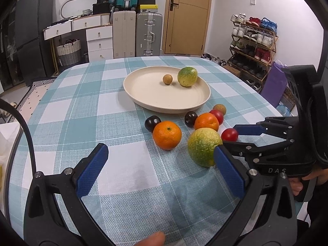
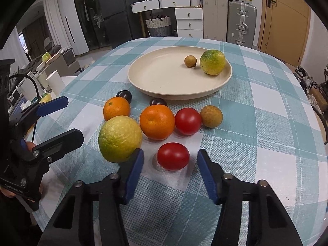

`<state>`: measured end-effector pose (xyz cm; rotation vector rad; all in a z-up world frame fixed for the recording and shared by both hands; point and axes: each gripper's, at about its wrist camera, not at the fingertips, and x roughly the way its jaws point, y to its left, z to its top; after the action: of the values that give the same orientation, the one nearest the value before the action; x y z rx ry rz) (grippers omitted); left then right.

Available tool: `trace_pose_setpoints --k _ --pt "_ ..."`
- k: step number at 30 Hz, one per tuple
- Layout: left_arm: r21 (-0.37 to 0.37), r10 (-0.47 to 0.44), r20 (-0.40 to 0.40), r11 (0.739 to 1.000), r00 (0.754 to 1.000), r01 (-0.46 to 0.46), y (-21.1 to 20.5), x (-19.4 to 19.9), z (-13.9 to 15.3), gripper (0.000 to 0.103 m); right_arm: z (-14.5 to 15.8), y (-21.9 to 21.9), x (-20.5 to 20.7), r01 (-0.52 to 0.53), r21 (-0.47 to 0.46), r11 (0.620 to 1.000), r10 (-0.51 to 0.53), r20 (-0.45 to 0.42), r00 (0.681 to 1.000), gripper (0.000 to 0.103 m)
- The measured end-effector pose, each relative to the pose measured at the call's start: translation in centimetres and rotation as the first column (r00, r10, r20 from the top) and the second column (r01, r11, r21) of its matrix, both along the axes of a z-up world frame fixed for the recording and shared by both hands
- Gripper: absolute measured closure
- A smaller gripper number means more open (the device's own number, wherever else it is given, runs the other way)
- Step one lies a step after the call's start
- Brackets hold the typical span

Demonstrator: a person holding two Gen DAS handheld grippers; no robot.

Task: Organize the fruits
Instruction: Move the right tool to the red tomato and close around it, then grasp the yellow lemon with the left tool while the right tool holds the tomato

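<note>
Two fruits already lie on the cream plate [image 2: 143, 78], which stands on the far middle of the checked worktop [image 2: 266, 135]: a green-yellow citrus [image 2: 212, 62] toward its right rim and a small brown fruit [image 2: 190, 61] just to its left, apart from it. That looks like an early stage of the job, since eight pieces are left on the cloth in a loose cluster near the plate's front edge.

Nearest the plate are two dark plums [image 2: 124, 96] [image 2: 158, 101]. In front of them sit two oranges [image 2: 116, 108] [image 2: 157, 121], the right one touching or nearly touching a red tomato [image 2: 188, 121], with a brown-speckled round fruit [image 2: 211, 116] just beside that on the right. Closer still lie a large green-yellow citrus [image 2: 120, 138] on the left and a second red tomato [image 2: 173, 156].

The right hand-held gripper [image 2: 169, 160] is spread wide, and the near tomato sits between its blue pads [image 2: 134, 170], not yet gripped; the left pad is just beside the large citrus. My guess is this tomato is the next piece to go to the plate.

The left hand-held gripper [image 1: 160, 153] is also spread and holds nothing; it hangs over bare cloth on the near left, its right pad close to the large citrus.
</note>
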<state>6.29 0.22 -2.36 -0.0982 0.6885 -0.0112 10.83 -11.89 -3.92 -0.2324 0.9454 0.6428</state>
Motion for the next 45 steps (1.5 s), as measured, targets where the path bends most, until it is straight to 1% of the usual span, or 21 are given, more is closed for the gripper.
trace_pose_setpoints --k 2,6,10,15,21,24,32,35,36,40,42,44,45 --pt "0.004 -0.004 0.002 1.0 1.0 0.004 -0.1 0.0 0.0 0.001 0.0 0.0 0.0 0.001 -0.009 1.0 0.0 0.005 1.0 0.053" --pt "0.007 -0.006 0.0 1.0 1.0 0.006 -0.2 0.0 0.0 0.001 -0.1 -0.1 0.1 0.003 0.003 1.0 -0.003 -0.011 1.0 0.061" --pt "0.006 -0.005 0.002 1.0 1.0 0.005 -0.3 0.0 0.0 0.001 -0.4 -0.2 0.1 0.008 0.014 1.0 -0.007 -0.026 1.0 0.063" --pt "0.009 -0.005 0.005 1.0 1.0 0.005 -0.3 0.0 0.0 0.001 -0.4 -0.1 0.0 0.015 0.021 1.0 -0.015 -0.028 1.0 0.07" --pt "0.008 -0.004 0.004 1.0 1.0 0.004 -0.3 0.0 0.0 0.001 0.0 -0.5 -0.5 0.027 0.034 0.999 -0.027 -0.006 1.0 0.071" --pt "0.006 -0.009 -0.001 1.0 1.0 0.009 -0.3 0.0 0.0 0.001 0.7 -1.5 -1.5 0.033 0.063 0.997 -0.034 0.019 0.999 0.071" --pt "-0.005 -0.053 -0.043 0.999 0.998 0.053 -1.8 0.5 -0.5 0.001 1.0 -3.5 -1.9 0.065 0.127 0.99 -0.068 0.023 0.997 0.071" --pt "-0.016 -0.085 -0.059 0.996 0.995 0.084 -2.6 0.7 -0.8 0.001 1.2 -3.9 -1.8 0.069 0.122 0.99 -0.073 0.03 0.997 0.071" --pt "-0.018 -0.096 -0.06 0.995 0.994 0.095 -2.8 0.8 -0.8 0.002 1.3 -4.1 -1.8 0.072 0.127 0.989 -0.076 0.028 0.997 0.071" --pt "-0.009 -0.115 -0.065 0.993 0.991 0.115 -3.5 1.0 -0.9 0.013 1.3 -4.7 -1.6 0.089 0.134 0.987 -0.093 0.022 0.995 0.071" --pt "-0.018 -0.116 -0.077 0.993 0.99 0.115 -3.6 1.3 -1.1 0.018 1.2 -4.9 -1.6 0.088 0.133 0.987 -0.092 0.024 0.995 0.071" --pt "-0.04 -0.121 -0.091 0.992 0.989 0.118 -3.5 1.6 -1.3 0.032 1.2 -5.0 -1.5 0.09 0.137 0.986 -0.094 0.022 0.995 0.071" --pt "-0.055 -0.128 -0.1 0.991 0.987 0.123 -3.5 1.7 -1.4 0.034 1.2 -5.1 -1.5 0.091 0.14 0.986 -0.095 0.018 0.995 0.071"
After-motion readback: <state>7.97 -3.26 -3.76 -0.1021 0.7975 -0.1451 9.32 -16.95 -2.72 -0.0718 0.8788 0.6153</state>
